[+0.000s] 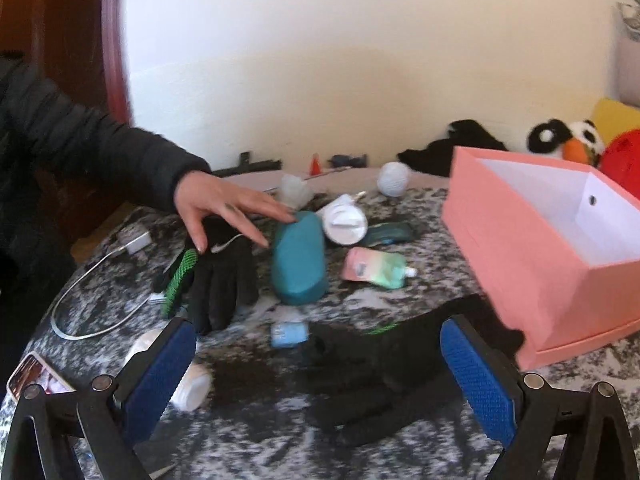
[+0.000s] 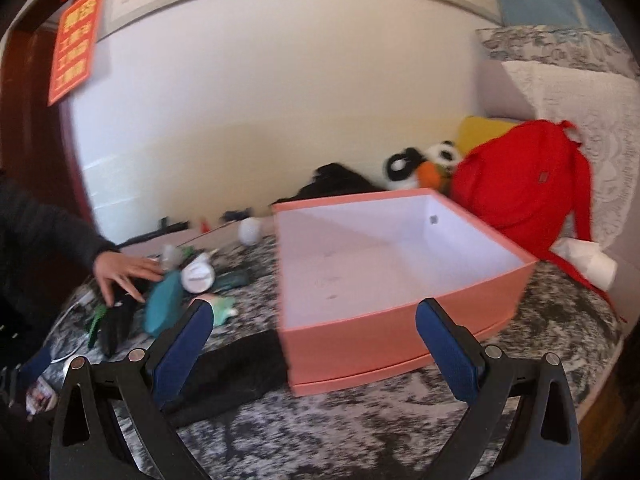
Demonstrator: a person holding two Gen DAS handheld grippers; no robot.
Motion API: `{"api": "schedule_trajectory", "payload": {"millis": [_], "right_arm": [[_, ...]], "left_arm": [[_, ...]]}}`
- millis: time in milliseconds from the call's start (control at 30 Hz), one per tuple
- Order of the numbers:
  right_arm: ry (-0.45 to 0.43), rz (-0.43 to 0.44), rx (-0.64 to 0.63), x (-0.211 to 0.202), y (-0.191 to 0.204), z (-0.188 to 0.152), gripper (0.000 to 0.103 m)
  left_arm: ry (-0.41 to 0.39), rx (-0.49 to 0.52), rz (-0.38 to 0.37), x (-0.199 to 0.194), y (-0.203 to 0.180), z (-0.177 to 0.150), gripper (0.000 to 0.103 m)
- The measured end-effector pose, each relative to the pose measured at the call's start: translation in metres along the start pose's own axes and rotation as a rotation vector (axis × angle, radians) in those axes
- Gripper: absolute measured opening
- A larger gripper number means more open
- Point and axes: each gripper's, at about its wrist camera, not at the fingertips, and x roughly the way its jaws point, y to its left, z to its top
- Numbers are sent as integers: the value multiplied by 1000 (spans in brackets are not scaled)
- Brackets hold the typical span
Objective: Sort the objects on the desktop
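Observation:
A pink box (image 1: 532,264) (image 2: 400,344) with a white inside stands open and empty on the mottled grey cloth (image 1: 248,440). Left of it lie a teal case (image 1: 298,260) (image 2: 162,304), a white round device (image 1: 344,222) (image 2: 197,276), a pastel pouch (image 1: 374,268), a small blue packet (image 1: 289,334) and a black glove with green trim (image 1: 218,280). A second black glove (image 1: 384,368) (image 2: 236,372) lies between the fingers of my open left gripper (image 1: 318,376). My right gripper (image 2: 314,354) hangs open before the box's front wall. A person's bare hand (image 1: 224,208) (image 2: 124,274) rests over the far glove.
A white charger and cable (image 1: 96,280), a white bottle (image 1: 192,388) and a phone (image 1: 32,376) lie at the left. A white ball (image 1: 394,178), a red backpack (image 2: 520,196), a plush toy (image 2: 424,164) and dark clothing (image 2: 340,184) sit behind the box.

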Motion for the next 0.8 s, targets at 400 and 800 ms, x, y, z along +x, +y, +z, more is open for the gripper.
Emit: {"api": "schedule_trajectory", "payload": {"millis": [400,800], "right_arm": [[85,114,-70,17,50,-11,103],[137,169,-57,31,69,-18,103]], "left_arm": [[109,-88,133,7,104,-27,101],[158,-87,42,-14,114,-61,101]]}}
